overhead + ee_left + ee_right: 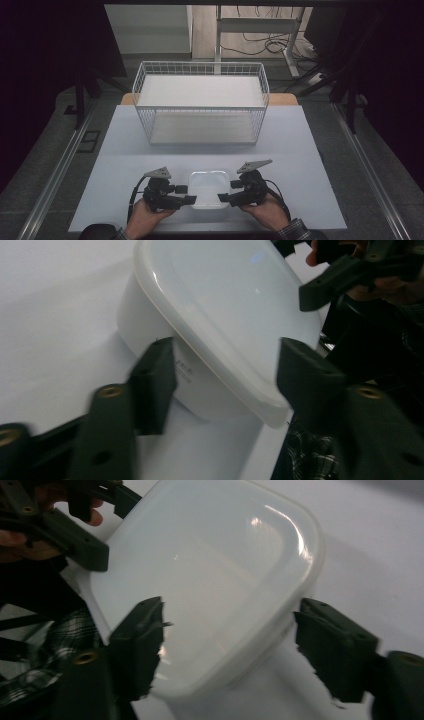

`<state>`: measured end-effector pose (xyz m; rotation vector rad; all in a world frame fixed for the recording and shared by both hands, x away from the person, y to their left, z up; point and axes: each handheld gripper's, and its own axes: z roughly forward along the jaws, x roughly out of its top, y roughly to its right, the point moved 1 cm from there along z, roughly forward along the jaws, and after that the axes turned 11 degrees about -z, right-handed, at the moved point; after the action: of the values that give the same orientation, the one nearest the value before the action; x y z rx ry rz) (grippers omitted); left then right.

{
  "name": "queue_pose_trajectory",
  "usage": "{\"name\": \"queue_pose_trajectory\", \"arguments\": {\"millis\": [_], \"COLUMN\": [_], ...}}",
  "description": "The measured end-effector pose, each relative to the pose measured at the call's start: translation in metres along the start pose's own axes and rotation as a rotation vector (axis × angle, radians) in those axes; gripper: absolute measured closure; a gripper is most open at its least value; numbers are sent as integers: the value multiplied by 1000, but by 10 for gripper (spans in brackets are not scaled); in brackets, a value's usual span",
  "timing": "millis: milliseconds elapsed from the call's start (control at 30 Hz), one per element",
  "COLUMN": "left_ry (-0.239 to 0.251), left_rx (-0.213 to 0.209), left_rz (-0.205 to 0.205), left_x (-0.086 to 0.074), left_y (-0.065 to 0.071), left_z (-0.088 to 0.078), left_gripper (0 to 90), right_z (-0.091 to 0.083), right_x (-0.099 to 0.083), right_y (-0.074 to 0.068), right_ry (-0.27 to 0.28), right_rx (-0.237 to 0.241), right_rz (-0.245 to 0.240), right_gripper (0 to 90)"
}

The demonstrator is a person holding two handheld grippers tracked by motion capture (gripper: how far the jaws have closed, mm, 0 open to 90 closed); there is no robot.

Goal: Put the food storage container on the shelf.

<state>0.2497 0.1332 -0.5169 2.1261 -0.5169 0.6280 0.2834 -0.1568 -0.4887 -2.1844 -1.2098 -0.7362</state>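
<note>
- White lidded plastic container (208, 188) sits between left gripper (189, 194) and right gripper (226, 191); we see both with jaws apart, nothing clamped.
- Smooth lid could slip; uneven squeeze tips it.

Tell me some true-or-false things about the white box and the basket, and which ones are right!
1. The white plastic box has its lid on. True.
2. The box sits inside the wire basket. False: it rests on the table, nearer the person than the basket.
3. The left gripper and right gripper are on opposite sides of the box. True.
4. The left gripper's fingers are squeezed shut. False: they are spread apart around the box's edge.
5. The basket is full of toys. False: nothing lies in it.
</note>
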Motion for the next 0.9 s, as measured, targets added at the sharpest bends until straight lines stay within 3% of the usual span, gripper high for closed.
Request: {"name": "queue_pose_trajectory", "arguments": {"millis": [100,200,367,433,500,667,900], "left_ry": [-4,-6,49,65,81,101,133], "left_rx": [3,2,36,54,71,116,119], "left_rz": [0,-11,-4,-12,-18,-8,-8], "left_x": [0,2,5,7,8,10,16], "left_y": [3,4,6,5,5,7,6], "left_z": [-5,-7,-10,-8,-7,-5,-10], "left_gripper": [558,601,752,772,794,804,805], "right_z": [-11,-16,-23,-23,-23,-21,-21], "right_x": [-4,-5,-1,-1,-1,-1,4], "right_y": [3,3,2,2,2,0,1], "right_ry": [19,23,61,76,93,107,147], "right_rx": [16,24,-41,-82,-97,-145,-163], "right_rz": [41,71,70,65,78,58,43], "right_gripper": [543,588,733,749,769,773,774]}}
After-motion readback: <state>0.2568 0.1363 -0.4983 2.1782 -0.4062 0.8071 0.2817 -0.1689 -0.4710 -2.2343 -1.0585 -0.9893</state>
